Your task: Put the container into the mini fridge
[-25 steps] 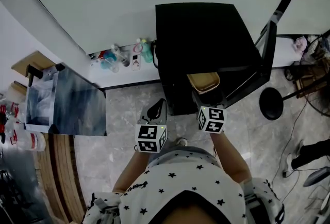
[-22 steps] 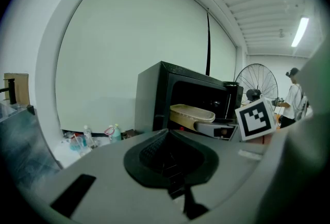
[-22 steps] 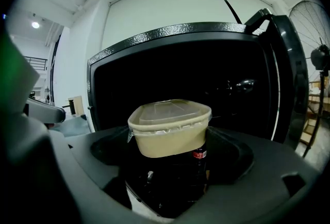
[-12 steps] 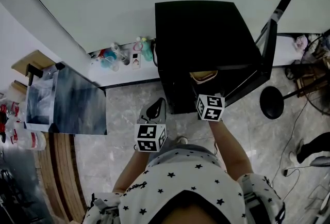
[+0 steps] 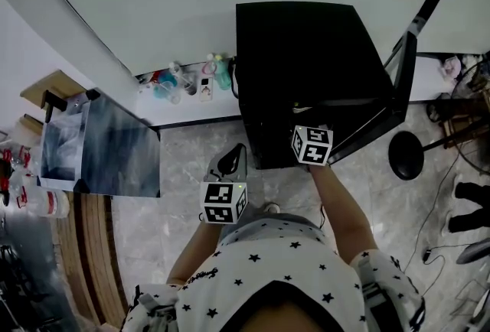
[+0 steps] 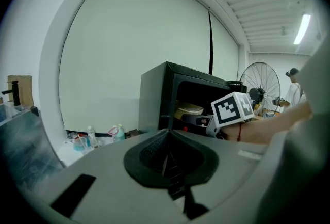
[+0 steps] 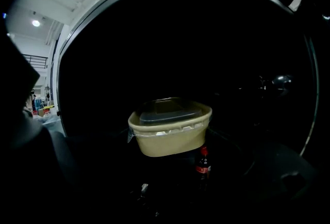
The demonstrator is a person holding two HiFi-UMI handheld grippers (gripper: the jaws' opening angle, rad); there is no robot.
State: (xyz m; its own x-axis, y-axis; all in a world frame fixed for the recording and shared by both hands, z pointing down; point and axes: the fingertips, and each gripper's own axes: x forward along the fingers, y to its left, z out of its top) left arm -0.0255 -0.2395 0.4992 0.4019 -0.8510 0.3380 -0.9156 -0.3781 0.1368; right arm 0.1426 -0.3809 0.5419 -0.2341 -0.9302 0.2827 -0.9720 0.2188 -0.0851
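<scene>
The tan container (image 7: 170,126) with a clear lid hangs inside the dark mini fridge (image 5: 306,55), just above a small red-labelled bottle (image 7: 202,162). My right gripper is shut on it. Its jaws are lost in the dark, and only its marker cube (image 5: 311,144) shows at the fridge mouth. From the side, the container (image 6: 190,110) sits on the upper level of the fridge (image 6: 154,94). The fridge door (image 5: 402,70) stands open to the right. My left gripper (image 6: 166,138) is shut on nothing and is held back from the fridge, near the person's body.
Several small bottles (image 5: 184,82) stand along the wall left of the fridge. A glass-topped table (image 5: 99,147) is at the left. A round stand base (image 5: 406,156) lies right of the door. A floor fan (image 6: 260,83) and a person (image 6: 294,86) are beyond the fridge.
My right gripper has pushed forward with the container, which has gone from in front of the fridge opening to inside it. The left gripper has stayed where it was.
</scene>
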